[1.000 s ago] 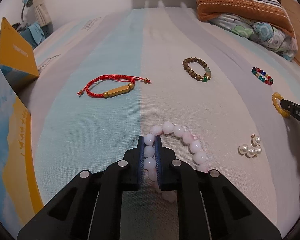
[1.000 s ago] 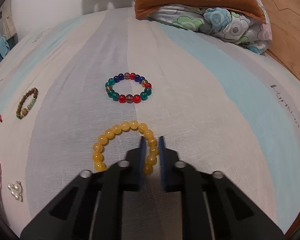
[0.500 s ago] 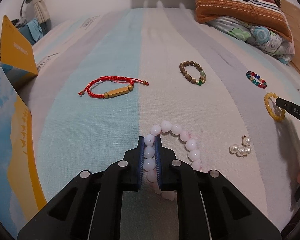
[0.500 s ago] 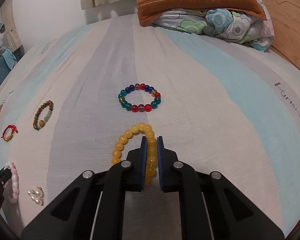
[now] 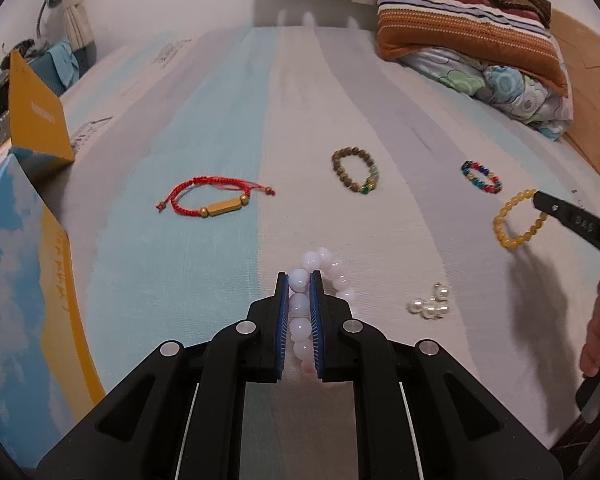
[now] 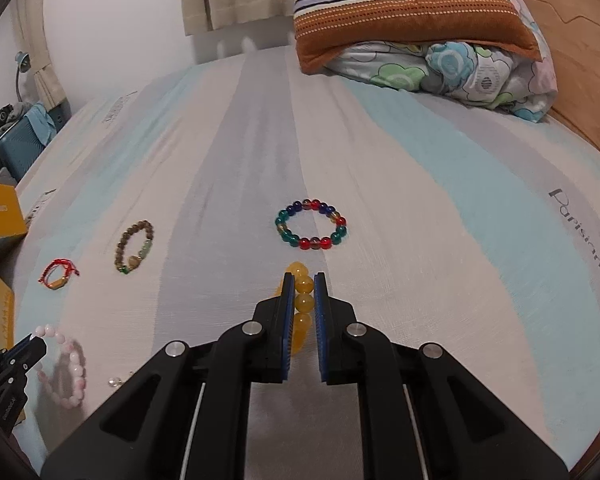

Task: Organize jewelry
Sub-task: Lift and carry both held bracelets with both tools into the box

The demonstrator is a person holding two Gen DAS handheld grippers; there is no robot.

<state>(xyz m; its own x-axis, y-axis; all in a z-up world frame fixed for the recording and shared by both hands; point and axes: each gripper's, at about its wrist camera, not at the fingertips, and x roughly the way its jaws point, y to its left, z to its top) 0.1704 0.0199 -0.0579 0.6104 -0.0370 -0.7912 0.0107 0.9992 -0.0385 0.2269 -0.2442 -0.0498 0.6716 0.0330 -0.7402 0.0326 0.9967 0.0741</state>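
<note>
My left hand-held gripper (image 5: 299, 280) is clenched on the pink bead bracelet (image 5: 328, 276), lifted off the bed (image 5: 204, 128). My right hand-held gripper (image 6: 303, 278) grips the yellow bead bracelet (image 6: 302, 300). Ahead of it lies the multicolored bracelet (image 6: 311, 230); the pearl earrings (image 5: 430, 306) sit right of my left one.

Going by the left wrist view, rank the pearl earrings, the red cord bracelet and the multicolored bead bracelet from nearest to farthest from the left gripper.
Measured from the left gripper:
1. Pearl earrings, close by on its right.
2. Red cord bracelet, ahead and to the left.
3. Multicolored bead bracelet, far ahead on the right, beyond the yellow bead bracelet.
</note>
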